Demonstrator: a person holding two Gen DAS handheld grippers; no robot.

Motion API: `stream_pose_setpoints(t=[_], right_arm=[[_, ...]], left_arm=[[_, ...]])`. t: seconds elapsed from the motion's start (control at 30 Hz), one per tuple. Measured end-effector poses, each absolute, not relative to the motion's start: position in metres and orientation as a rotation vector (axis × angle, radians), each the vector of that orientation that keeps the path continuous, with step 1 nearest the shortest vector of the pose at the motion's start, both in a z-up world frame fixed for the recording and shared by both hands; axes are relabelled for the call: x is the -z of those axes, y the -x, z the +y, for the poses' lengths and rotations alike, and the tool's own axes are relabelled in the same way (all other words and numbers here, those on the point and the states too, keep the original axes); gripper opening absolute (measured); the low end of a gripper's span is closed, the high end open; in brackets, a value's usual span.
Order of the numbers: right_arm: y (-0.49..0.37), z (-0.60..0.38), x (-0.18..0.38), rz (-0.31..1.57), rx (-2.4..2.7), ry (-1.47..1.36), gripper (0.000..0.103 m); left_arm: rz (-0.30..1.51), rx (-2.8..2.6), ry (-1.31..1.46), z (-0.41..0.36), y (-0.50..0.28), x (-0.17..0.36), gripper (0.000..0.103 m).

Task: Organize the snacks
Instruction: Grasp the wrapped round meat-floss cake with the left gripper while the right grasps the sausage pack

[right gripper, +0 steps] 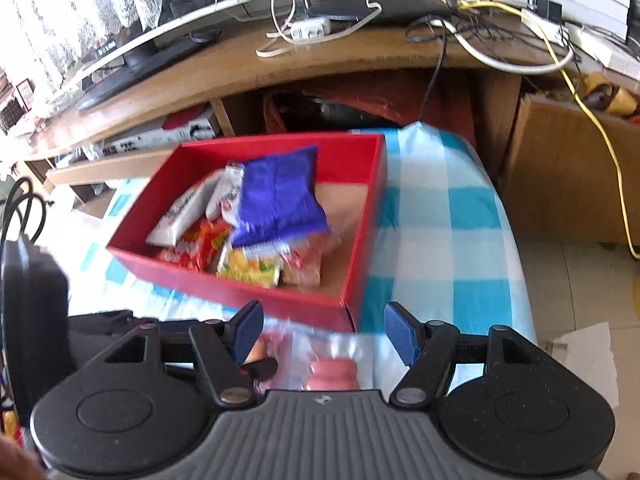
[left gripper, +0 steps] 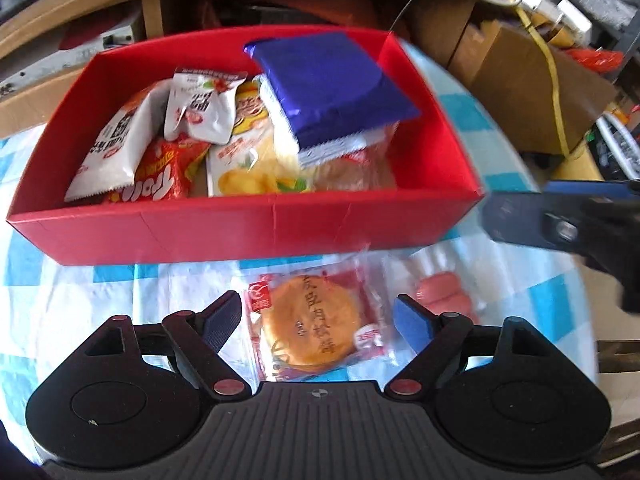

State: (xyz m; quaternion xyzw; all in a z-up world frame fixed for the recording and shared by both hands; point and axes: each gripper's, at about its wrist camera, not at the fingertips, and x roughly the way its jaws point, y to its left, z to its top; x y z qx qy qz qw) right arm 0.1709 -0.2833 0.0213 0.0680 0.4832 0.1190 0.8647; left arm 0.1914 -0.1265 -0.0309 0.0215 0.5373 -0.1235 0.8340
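Note:
A red box point(left gripper: 240, 220) on the checked cloth holds several snack packets, with a blue packet point(left gripper: 324, 84) lying on top. In front of the box lies a clear-wrapped round pastry point(left gripper: 308, 320). My left gripper point(left gripper: 316, 308) hangs open over it, one finger on each side, pads apart from the wrapper. Right of the pastry lies a packet of pink sausages point(left gripper: 440, 292). In the right wrist view my right gripper point(right gripper: 323, 316) is open above the sausages point(right gripper: 332, 372), just in front of the red box point(right gripper: 240, 292) and its blue packet point(right gripper: 276, 200).
The blue-and-white checked cloth point(right gripper: 440, 216) covers a small table whose right edge drops to a tiled floor. Behind the box stands a wooden desk point(right gripper: 320, 64) with a monitor, cables and a power strip. Cardboard boxes point(left gripper: 532, 80) sit at the back right.

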Motion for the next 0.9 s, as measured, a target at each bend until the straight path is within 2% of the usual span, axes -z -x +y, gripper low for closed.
stream_pose_setpoints(t=[0.03, 0.1, 0.27, 0.47, 0.7, 0.83, 0.9], right_arm=[[-0.171, -0.285, -0.019, 1.019, -0.247, -0.142, 0.081], [-0.171, -0.287, -0.016, 1.028, -0.244, -0.145, 0.081], [-0.173, -0.288, -0.009, 1.052, -0.248, -0.136, 0.081], [-0.176, -0.284, 0.019, 1.147, -0.244, -0.117, 0.081], [-0.184, -0.275, 0.051, 1.244, -0.251, -0.147, 0.081], [-0.184, -0.266, 0.056, 1.246, -0.262, -0.143, 0.096], [-0.181, -0.255, 0.058, 1.236, -0.254, -0.089, 0.098]], left_arm=[[1.142, 0.260, -0.032, -0.127, -0.193, 0.033, 0.091], [1.151, 0.232, -0.025, -0.128, -0.195, 0.039, 0.090], [1.148, 0.225, -0.053, -0.127, -0.184, 0.043, 0.080], [1.184, 0.246, -0.057, -0.105, -0.163, 0.035, 0.073], [1.199, 0.272, -0.021, -0.089, -0.146, 0.029, 0.070], [1.210, 0.284, -0.009, -0.086, -0.146, 0.033, 0.076], [1.217, 0.284, 0.007, -0.085, -0.148, 0.036, 0.080]])
